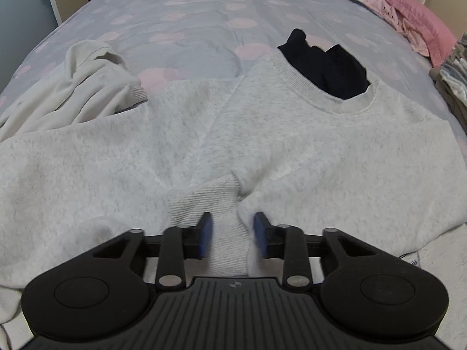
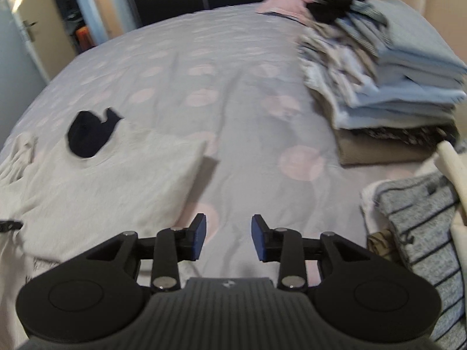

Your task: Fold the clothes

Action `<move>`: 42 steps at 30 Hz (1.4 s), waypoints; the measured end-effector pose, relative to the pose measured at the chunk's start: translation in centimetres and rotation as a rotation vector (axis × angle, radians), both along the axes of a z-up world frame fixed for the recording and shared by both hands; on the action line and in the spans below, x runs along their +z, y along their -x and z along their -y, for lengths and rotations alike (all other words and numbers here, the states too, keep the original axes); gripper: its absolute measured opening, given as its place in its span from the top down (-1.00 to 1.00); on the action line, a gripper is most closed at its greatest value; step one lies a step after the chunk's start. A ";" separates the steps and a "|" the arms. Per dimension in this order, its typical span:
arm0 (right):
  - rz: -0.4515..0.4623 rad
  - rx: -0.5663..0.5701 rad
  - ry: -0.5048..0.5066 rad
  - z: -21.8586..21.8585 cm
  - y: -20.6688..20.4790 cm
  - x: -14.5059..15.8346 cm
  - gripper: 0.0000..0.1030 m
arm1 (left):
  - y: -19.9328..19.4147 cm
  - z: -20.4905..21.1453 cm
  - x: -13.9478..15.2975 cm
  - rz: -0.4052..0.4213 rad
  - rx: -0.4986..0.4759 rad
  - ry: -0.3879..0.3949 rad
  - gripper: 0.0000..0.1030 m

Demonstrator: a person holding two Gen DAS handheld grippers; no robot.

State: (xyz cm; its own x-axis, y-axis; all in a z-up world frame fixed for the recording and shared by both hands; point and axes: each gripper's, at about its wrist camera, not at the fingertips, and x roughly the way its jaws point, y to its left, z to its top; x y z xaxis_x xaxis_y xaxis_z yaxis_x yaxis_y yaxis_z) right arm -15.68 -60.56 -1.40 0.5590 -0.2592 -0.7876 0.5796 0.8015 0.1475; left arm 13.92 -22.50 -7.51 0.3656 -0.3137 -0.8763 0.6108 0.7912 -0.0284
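A light grey sweatshirt (image 1: 292, 151) lies spread on the bed, neck toward the far right, with a black garment (image 1: 324, 67) showing in the neck opening. One sleeve is folded across the body, and its ribbed cuff (image 1: 204, 201) runs toward me between the blue pads of my left gripper (image 1: 233, 234). The pads stand on either side of the cuff and I see no pinch. In the right wrist view the sweatshirt (image 2: 102, 186) and the black garment (image 2: 90, 134) lie to the left. My right gripper (image 2: 229, 237) hangs open over bare bedcover with nothing between its fingers.
A cream garment (image 1: 87, 87) lies crumpled at the left. Pink bedding (image 1: 408, 20) sits at the far right corner. A tall stack of folded clothes (image 2: 394, 73) stands on the right, with a striped grey garment (image 2: 423, 233) nearer. The spotted bedcover (image 2: 233, 116) stretches between them.
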 end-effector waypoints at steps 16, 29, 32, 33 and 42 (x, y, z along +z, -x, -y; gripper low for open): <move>-0.011 -0.062 -0.205 4.6 -9.1 0.1 0.07 | -5.0 -0.6 1.4 0.019 -0.013 0.070 0.20; 0.051 -0.184 -0.317 7.9 -12.3 -2.5 0.07 | -5.3 -0.5 0.7 -0.120 -0.189 0.034 0.15; 0.057 -0.212 -0.362 8.5 -13.0 -3.4 0.07 | -5.1 -0.8 0.2 -0.131 -0.196 0.017 0.15; 0.053 -0.209 -0.366 8.5 -13.4 -3.7 0.07 | -5.1 -0.9 0.1 -0.134 -0.187 0.022 0.15; -0.003 -0.188 -0.348 8.4 -16.1 -6.5 0.20 | -5.3 -0.4 -0.3 -0.130 -0.139 0.014 0.90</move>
